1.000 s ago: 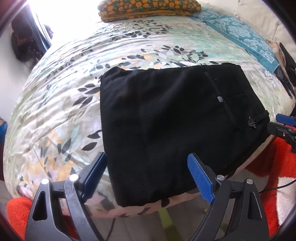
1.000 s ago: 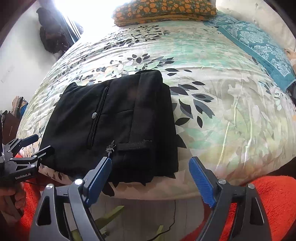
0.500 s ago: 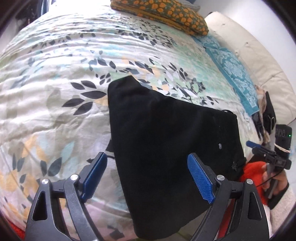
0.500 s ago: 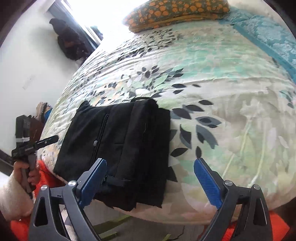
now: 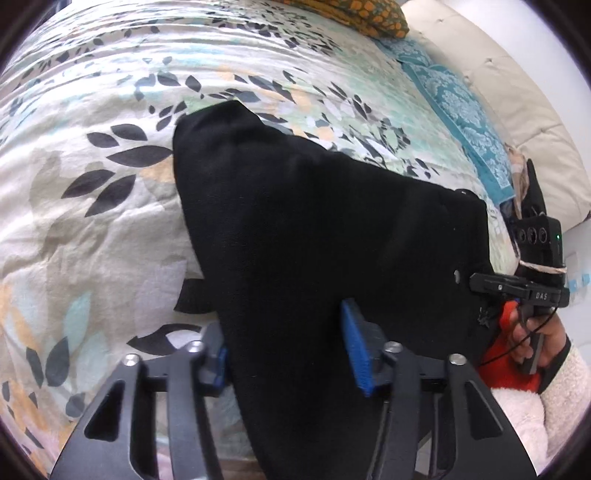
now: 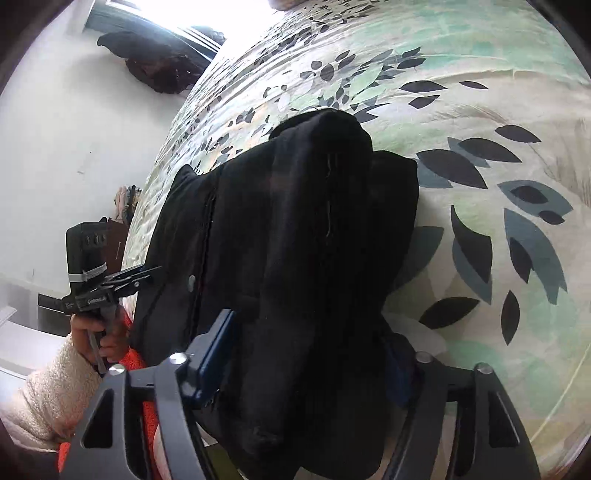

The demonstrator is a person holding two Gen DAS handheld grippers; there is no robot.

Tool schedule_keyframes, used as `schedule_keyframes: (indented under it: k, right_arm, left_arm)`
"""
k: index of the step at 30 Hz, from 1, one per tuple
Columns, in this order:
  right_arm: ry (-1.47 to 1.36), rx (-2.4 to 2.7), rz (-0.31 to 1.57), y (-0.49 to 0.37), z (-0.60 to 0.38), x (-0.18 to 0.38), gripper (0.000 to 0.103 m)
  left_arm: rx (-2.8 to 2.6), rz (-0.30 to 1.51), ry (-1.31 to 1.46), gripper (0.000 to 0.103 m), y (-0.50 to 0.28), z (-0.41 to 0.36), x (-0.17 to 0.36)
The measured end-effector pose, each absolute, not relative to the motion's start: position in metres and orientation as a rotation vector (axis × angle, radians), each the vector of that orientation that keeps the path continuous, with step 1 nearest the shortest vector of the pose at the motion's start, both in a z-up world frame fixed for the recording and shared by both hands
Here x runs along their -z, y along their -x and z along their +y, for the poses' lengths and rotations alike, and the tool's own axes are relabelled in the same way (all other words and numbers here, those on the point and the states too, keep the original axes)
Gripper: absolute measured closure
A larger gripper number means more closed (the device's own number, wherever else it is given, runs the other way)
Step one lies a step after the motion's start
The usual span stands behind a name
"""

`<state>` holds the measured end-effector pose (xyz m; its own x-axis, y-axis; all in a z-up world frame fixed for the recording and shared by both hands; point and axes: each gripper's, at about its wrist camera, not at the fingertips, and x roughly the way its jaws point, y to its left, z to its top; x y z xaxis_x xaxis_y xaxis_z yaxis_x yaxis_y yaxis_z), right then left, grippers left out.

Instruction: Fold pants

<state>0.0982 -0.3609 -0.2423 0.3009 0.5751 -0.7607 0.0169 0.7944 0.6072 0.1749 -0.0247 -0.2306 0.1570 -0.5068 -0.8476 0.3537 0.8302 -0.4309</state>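
The folded black pants (image 5: pixel 325 236) lie on the leaf-patterned bedspread (image 5: pixel 92 206) near the bed's front edge. My left gripper (image 5: pixel 288 354) has its blue pads on either side of the pants' near left edge, and the cloth fills the gap between them. My right gripper (image 6: pixel 310 354) straddles the near right end of the pants (image 6: pixel 295 229), with thick cloth between its fingers. Each gripper also shows in the other's view: the right one (image 5: pixel 491 286) and the left one (image 6: pixel 140 275), both at the pants' edge.
An orange-patterned pillow (image 5: pixel 362 14) lies at the head of the bed, beside a teal patterned cloth (image 5: pixel 465 110). A cream headboard (image 5: pixel 517 92) is at the right. Dark clothes (image 6: pixel 159 62) hang by a bright window. An orange cloth (image 5: pixel 509 354) lies under the hands.
Both grippers have moved forward onto the pants' near edge and narrowed around the cloth. The pants' near edge now bunches up between the fingers.
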Motion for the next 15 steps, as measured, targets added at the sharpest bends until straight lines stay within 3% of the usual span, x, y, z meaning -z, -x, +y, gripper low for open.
schedule_keyframes:
  k: [1, 3, 7, 15]
  right_arm:
    - [-0.585, -0.398, 1.204, -0.096, -0.363, 0.238, 0.057]
    - [-0.547, -0.391, 1.178, -0.092, -0.358, 0.226, 0.063]
    - [-0.475, -0.390, 1.109, -0.085, -0.342, 0.200, 0.072]
    - [-0.523, -0.489, 1.003, -0.102, -0.309, 0.155, 0.073]
  left_arm:
    - [0.612, 1.271, 0.181, 0.079, -0.176, -0.020, 0.227]
    - [0.618, 1.251, 0.219, 0.083, -0.173, -0.015, 0.217]
    - [0.609, 1.190, 0.209, 0.085, -0.160, -0.011, 0.193]
    - [0.546, 1.120, 0.317, 0.084, -0.177, 0.048, 0.152]
